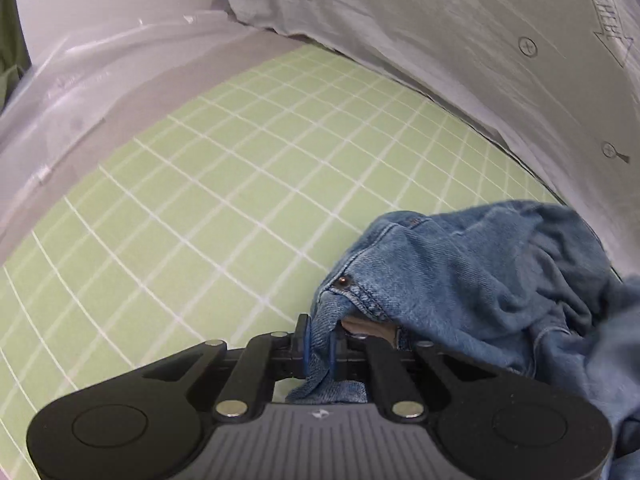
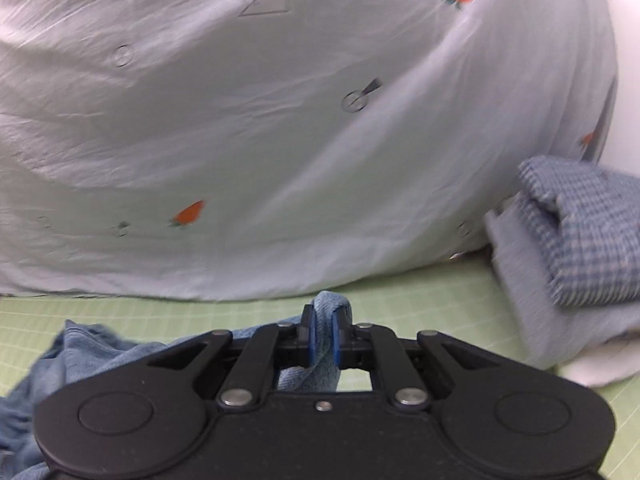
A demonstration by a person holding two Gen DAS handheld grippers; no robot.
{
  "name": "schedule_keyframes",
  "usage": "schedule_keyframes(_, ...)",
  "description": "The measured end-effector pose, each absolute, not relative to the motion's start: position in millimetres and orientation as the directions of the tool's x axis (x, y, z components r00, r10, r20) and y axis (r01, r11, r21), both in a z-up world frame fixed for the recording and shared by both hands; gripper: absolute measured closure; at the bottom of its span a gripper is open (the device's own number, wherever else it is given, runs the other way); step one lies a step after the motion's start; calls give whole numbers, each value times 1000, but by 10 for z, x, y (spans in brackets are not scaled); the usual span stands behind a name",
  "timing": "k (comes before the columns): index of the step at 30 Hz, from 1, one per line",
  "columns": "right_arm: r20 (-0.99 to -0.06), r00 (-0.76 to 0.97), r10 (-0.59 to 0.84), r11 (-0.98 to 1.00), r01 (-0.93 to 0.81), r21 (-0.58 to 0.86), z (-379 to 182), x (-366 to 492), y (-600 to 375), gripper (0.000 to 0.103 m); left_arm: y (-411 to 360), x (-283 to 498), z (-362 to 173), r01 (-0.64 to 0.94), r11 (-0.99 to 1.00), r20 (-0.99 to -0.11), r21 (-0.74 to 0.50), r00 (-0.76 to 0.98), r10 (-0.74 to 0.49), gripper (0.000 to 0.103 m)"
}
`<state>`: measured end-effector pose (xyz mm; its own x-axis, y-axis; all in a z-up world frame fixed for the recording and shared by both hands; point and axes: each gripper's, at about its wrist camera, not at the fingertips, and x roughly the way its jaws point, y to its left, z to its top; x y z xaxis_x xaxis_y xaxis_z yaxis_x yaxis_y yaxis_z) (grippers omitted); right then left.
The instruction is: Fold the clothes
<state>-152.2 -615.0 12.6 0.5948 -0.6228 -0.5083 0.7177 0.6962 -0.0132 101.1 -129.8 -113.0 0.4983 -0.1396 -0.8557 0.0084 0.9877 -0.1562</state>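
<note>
A blue denim garment (image 1: 472, 280) lies bunched on the green grid mat (image 1: 224, 184) at the right of the left wrist view. My left gripper (image 1: 319, 340) is shut on a denim edge near a copper rivet. In the right wrist view my right gripper (image 2: 323, 338) is shut on another fold of the same denim garment (image 2: 100, 352), which trails off to the lower left over the mat (image 2: 420, 304).
A large white sheet with strawberry prints (image 2: 280, 140) rises behind the mat and also shows in the left wrist view (image 1: 460, 40). A folded blue checked shirt (image 2: 580, 232) sits on a pale folded cloth (image 2: 560, 332) at the right.
</note>
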Motion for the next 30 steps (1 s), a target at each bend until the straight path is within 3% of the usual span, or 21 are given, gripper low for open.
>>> schedule_keyframes(4,-416,418,-808,513,846,-146,156,-1596,-6736,95,-1177,1500,-1002,-27,997,-824,-67,565,-40,93)
schedule_keyframes(7,-526,353,-774,460,884,-83,-54,-1634,-7093,88,-1253,1681,-990,-37,999,-831,-40,556,-13,83)
schedule_keyframes(8,-550,359,-754,467,882,-65,-136,-1646,-7084,76,-1291,1722,-993,-39,999,-837,-34,548,-7,78)
schedule_keyframes(9,-573,365,-734,474,879,-47,-219,-1659,-7075,61,-1333,1667,-990,-38,999,-837,-22,546,2,70)
schedule_keyframes(10,-588,374,-717,487,873,-39,-308,-1673,-6995,55,-1366,1598,-994,-26,999,-836,-25,548,-7,63)
schedule_keyframes(12,-630,391,-671,513,859,-13,-482,-1704,-6795,41,-1416,1434,-1007,-9,999,-839,-44,544,-32,31)
schedule_keyframes(14,-675,400,-620,528,849,19,-660,-1748,-6603,32,-1438,1239,-1033,-4,997,-849,-77,524,-64,29)
schedule_keyframes(17,-738,434,-518,558,825,93,-914,-1831,-6262,27,-1430,893,-1101,-7,993,-878,-114,469,-97,26)
schedule_keyframes(25,-805,538,-250,635,719,283,-1293,-1838,-5409,24,-1304,66,-1251,-56,955,-907,-292,332,-258,24)
schedule_keyframes(30,-817,541,-202,673,683,285,-1391,-1759,-5244,26,-1295,-127,-1363,-83,910,-886,-407,277,-371,24)
